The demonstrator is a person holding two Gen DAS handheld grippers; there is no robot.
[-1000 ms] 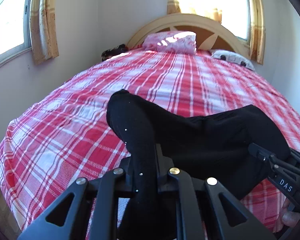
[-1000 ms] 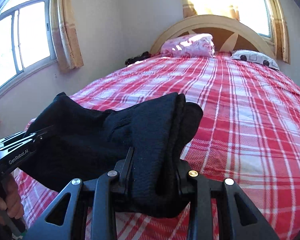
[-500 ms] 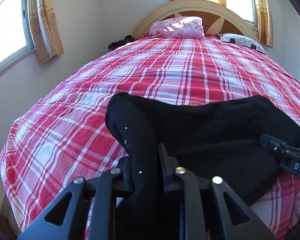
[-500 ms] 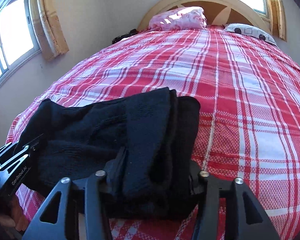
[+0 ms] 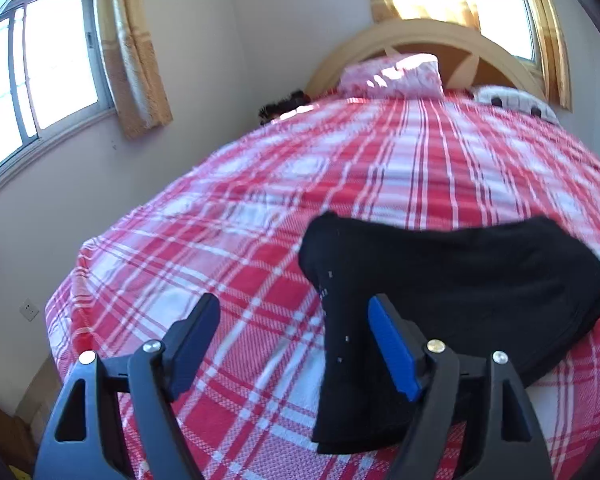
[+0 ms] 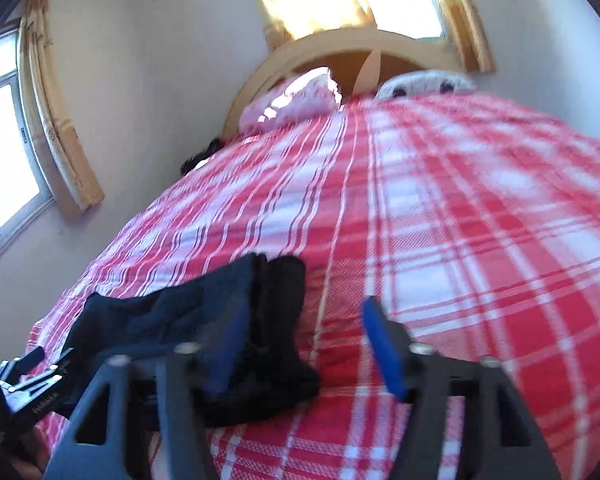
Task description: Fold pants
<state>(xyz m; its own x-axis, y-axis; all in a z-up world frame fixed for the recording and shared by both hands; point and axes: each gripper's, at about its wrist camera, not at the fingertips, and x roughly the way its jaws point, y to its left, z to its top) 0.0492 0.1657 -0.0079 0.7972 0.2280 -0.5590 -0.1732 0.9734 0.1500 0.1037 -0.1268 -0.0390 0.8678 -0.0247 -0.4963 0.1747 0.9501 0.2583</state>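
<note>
Both grippers have just let go, left gripper (image 5: 294, 328) and right gripper (image 6: 300, 336) spread and angled down, black pants (image 5: 440, 280) lying loose between each one's fingers.

Home bedroom. I'm at the foot edge of a bed (image 5: 340, 184) with red plaid cover, arched wooden headboard (image 5: 420, 36), pink pillow (image 5: 392, 76), spotted pillow (image 5: 512, 100); curtained windows (image 5: 40, 72) on side and back walls, wall socket (image 5: 29, 309).
</note>
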